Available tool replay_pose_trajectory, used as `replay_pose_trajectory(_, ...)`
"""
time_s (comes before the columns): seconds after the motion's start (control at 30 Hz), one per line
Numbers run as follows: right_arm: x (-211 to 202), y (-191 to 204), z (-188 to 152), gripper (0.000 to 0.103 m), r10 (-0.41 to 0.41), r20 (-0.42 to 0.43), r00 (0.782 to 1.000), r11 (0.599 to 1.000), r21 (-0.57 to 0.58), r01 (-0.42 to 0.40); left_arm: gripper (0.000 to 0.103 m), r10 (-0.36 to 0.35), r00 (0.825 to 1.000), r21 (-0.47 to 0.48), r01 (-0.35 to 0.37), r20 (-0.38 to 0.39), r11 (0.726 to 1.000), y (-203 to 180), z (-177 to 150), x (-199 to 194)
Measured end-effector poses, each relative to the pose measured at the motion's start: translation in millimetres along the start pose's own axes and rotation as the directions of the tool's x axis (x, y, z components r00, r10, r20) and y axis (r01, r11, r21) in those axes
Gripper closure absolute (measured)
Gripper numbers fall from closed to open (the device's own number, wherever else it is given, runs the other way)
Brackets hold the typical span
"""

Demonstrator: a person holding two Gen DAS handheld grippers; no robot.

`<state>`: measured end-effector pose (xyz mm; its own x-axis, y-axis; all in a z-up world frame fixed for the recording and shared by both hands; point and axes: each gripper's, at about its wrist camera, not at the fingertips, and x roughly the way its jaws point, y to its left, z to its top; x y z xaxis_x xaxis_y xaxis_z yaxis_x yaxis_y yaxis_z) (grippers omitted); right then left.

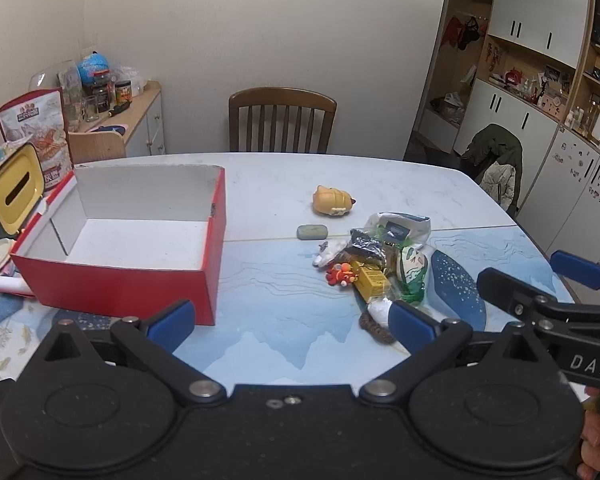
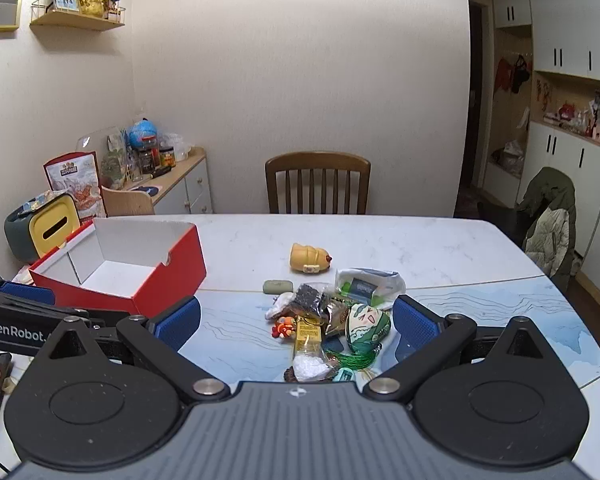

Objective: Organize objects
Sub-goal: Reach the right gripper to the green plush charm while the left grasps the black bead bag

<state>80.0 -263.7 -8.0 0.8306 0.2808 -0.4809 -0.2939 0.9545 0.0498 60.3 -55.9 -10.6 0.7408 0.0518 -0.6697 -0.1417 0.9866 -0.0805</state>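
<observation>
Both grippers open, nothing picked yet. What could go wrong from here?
1. The pile is tangled: bags, a green tassel and small toys overlap, so the right hand-held gripper may drag several out at once.
2. The orange toy looks rounded and may roll or slip when pinched.
3. The two hand-held grippers sit close together; the left hand-held gripper heading for the red box may clip the right one.

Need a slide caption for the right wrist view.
Open right gripper hovers over a clutter pile beside an empty red box on the table.
</observation>
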Motion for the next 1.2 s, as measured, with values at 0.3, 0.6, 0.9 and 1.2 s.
replay_pose_trajectory(0.3, 30.7, -43.4, 7.9, 0.000, 0.017, -0.021, 1.000, 0.999, 0.030, -0.016, 0.000, 0.020, 1.000, 0.003, -0.020, -0.021, 1.000, -22.5, 13.5, 31.4)
replay_pose_trajectory(0.6, 77.7, -109.1, 11.8, 0.000, 0.013, -0.062, 0.998, 1.000, 0.027, -0.011, 0.000, 0.022, 0.997, -0.010, -0.023, -0.073, 1.000, -45.6, 23.6, 79.1)
replay_pose_trajectory(0.9, 139.8, -140.9, 1.0, 0.001, 0.034, -0.183, 0.983, 0.999, -0.015, -0.037, 0.001, 0.023, 0.989, -0.040, -0.029, -0.143, 0.999, -70.5, 30.2, 135.2)
replay_pose_trajectory(1.2, 186.6, -145.4, -10.8, 0.008, 0.108, -0.252, 0.962, 0.990, -0.065, -0.128, 0.001, 0.038, 0.990, -0.042, -0.044, -0.136, 0.998, -74.6, 55.8, 178.3)
